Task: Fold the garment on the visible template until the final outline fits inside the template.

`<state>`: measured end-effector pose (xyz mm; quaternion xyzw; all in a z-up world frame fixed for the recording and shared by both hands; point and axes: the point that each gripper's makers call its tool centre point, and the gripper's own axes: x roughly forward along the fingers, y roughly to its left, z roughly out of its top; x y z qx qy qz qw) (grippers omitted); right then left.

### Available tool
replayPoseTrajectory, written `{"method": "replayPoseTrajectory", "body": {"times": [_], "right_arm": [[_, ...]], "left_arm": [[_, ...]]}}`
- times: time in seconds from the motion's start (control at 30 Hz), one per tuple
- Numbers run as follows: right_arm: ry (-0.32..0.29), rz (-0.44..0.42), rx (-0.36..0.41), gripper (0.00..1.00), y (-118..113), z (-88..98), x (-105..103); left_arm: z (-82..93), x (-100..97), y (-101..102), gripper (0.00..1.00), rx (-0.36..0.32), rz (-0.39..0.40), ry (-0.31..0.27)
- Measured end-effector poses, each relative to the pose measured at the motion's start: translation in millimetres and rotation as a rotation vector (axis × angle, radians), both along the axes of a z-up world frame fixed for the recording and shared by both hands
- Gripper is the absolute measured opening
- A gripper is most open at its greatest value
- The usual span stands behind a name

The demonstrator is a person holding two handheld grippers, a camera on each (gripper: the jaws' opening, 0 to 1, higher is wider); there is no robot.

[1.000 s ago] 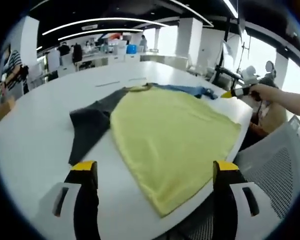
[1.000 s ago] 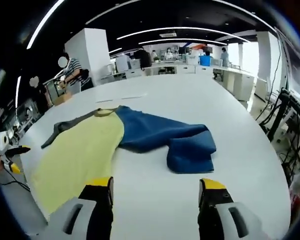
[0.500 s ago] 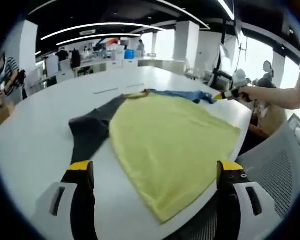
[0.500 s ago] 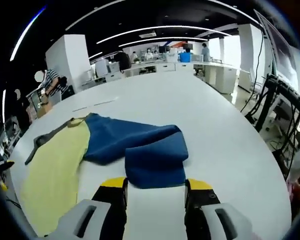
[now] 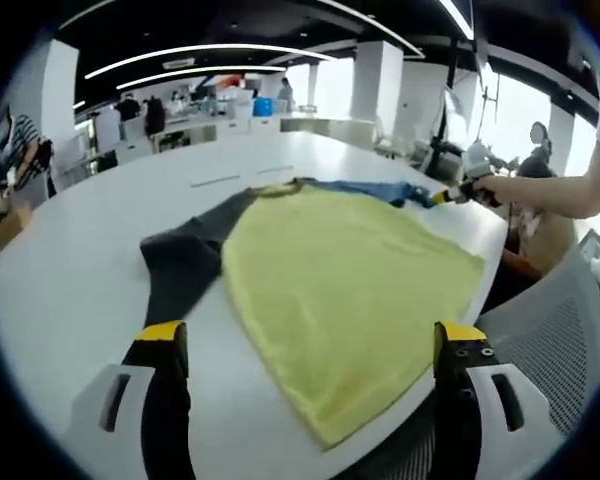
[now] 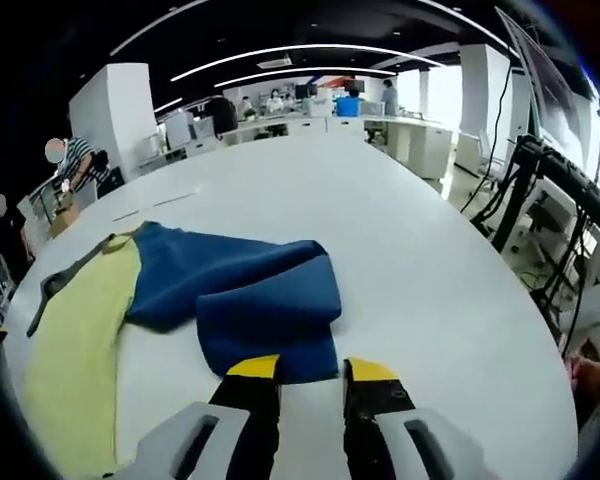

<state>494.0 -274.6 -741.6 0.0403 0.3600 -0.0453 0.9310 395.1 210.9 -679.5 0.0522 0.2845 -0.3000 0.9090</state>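
Garment (image 6: 270, 305) unmoved | right gripper (image 6: 312, 372) jaws narrowed at blue sleeve edge; left gripper (image 5: 310, 335) jaws wide, empty

Both views look low across the garment (image 5: 340, 280) from opposite table (image 6: 430, 270) edges.

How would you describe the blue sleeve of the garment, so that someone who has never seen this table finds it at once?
Start from the big white table and find the garment lying flat on it, with its wide yellow body. The blue sleeve is the folded-over part at the end where the right gripper is, just ahead of its yellow-tipped jaws. Only this part is blue; the opposite sleeve is dark grey.
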Motion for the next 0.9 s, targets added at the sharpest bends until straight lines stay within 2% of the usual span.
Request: {"method": "replayPoseTrajectory", "body": {"times": [0.07, 0.2, 0.3, 0.47, 0.6, 0.9], "right_arm": [[0.001, -0.01, -0.005, 0.07, -1, -0.5, 1], [0.004, -0.011, -0.025, 0.05, -1, 0.7, 1], [0.005, -0.008, -0.039, 0.0, -1, 1.9, 0], [0.018, -0.017, -0.03, 0.0, -2, 4.2, -2], [0.024, -0.006, -0.043, 0.0, -5, 13.2, -8], [0.018, 0.004, -0.101, 0.0, -32, 36.8, -18]], "left_arm": [[-1.3, -0.3, 0, 0.98, 0.007, 0.001, 0.007], [-1.4, -1.2, -1, 0.96, 0.006, 0.005, 0.006], [-2.4, -2.1, -1, 0.96, 0.005, 0.007, 0.009], [-1.4, -3.4, -2, 0.96, 0.007, 0.004, 0.007], [-0.8, -3.0, -1, 0.95, 0.007, 0.002, 0.005], [-1.4, -2.1, -8, 0.95, 0.0, -0.018, 0.006]]}}
